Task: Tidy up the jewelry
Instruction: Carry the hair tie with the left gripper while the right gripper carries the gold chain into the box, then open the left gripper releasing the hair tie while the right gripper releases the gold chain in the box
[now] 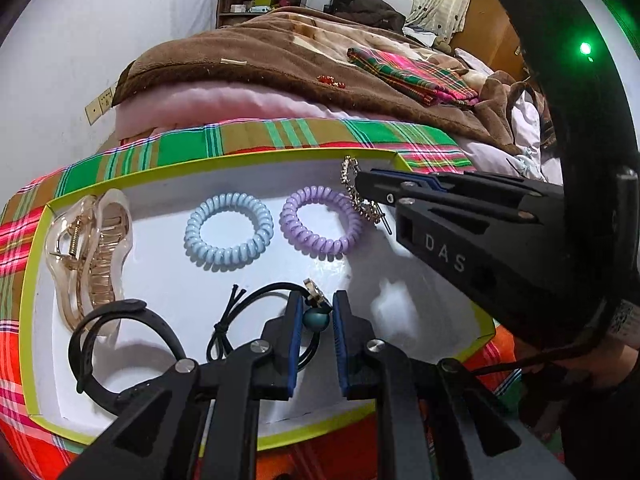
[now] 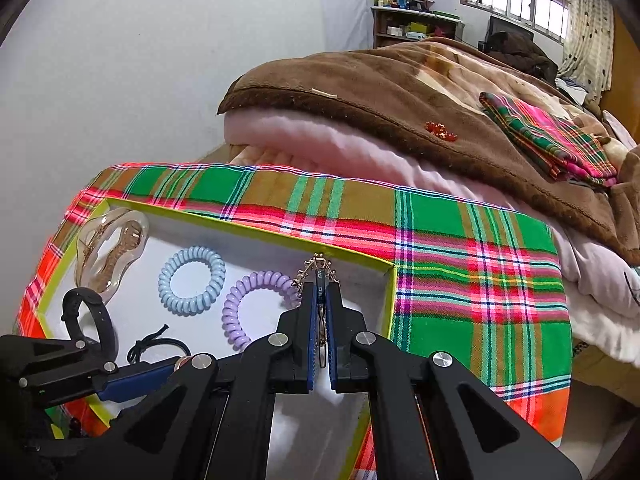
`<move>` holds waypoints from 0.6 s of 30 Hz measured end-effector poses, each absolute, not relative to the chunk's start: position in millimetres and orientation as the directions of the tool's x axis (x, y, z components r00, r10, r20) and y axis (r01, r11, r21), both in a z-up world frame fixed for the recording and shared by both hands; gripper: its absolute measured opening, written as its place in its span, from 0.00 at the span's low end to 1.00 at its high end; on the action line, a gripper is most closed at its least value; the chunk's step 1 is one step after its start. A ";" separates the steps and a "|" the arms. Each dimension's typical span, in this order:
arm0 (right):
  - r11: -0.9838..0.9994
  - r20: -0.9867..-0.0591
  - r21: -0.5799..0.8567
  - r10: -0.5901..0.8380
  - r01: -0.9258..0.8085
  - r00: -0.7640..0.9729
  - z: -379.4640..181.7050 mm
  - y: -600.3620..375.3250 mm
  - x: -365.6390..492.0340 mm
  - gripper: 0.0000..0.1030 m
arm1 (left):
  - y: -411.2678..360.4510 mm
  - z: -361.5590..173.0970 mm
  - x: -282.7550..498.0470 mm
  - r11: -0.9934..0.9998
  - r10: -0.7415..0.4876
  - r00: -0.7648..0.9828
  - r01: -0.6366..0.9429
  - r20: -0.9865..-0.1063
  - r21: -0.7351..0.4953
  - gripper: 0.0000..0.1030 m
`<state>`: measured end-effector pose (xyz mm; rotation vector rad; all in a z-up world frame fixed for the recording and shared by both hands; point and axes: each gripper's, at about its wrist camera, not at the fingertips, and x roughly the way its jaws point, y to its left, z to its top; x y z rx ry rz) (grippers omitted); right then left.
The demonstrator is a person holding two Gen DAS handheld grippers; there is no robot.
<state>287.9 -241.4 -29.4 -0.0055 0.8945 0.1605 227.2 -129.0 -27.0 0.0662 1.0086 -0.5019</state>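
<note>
**Both grippers loaded over the tray: watch the drop**

Your left gripper (image 1: 316, 314) is clenched on the bead of the black tie (image 1: 256, 320), its elastic loop trailing on the tray (image 1: 40, 248) floor just behind the jaws. Your right gripper (image 2: 320, 300) is clamped on the gold chain piece (image 2: 316, 268), holding it at the tray's far right corner, close to the wall and right beside the purple coil (image 2: 256, 304).

The rest already lies inside the tray: the clear claw clip (image 1: 92, 256) at the left end, the black strap (image 1: 104, 356) next to it, the blue coil (image 1: 229, 231) in the middle.

What can go wrong from here:

- The chain hangs loose from a small pinch. If you let go while it overlaps the purple coil, its links may catch in the spirals and tangle the two.
- Release too close to the wall and part of the chain could drape over the rim and slide out onto the plaid cloth (image 2: 460, 264).
- The tie is held by a round bead, which can roll out of the pads if you tilt or jerk. Its loop also lies near the strap, so dragging it could snag that.
- Your two grippers sit near each other; swinging either sideways risks a knock that shakes a piece free.

A red trinket (image 2: 440, 130) lies out on the brown blanket (image 2: 360, 92), well apart from the tray.
</note>
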 end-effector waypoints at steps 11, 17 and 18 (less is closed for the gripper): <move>0.989 -0.779 0.071 0.137 -0.130 0.611 -29.7 -241.8 289.3 0.08 | -132.1 -27.0 227.2 0.885 -0.368 0.423 0.432 -0.828 -0.173 0.16; 0.989 -0.771 0.076 0.141 -0.130 0.621 -24.8 -242.3 287.4 0.09 | -133.4 -26.4 226.9 0.883 -0.369 0.419 0.436 -0.830 -0.173 0.25; 0.989 -0.770 0.076 0.141 -0.129 0.623 -24.0 -242.7 286.7 0.10 | -133.1 -25.7 226.7 0.884 -0.369 0.420 0.435 -0.829 -0.173 0.27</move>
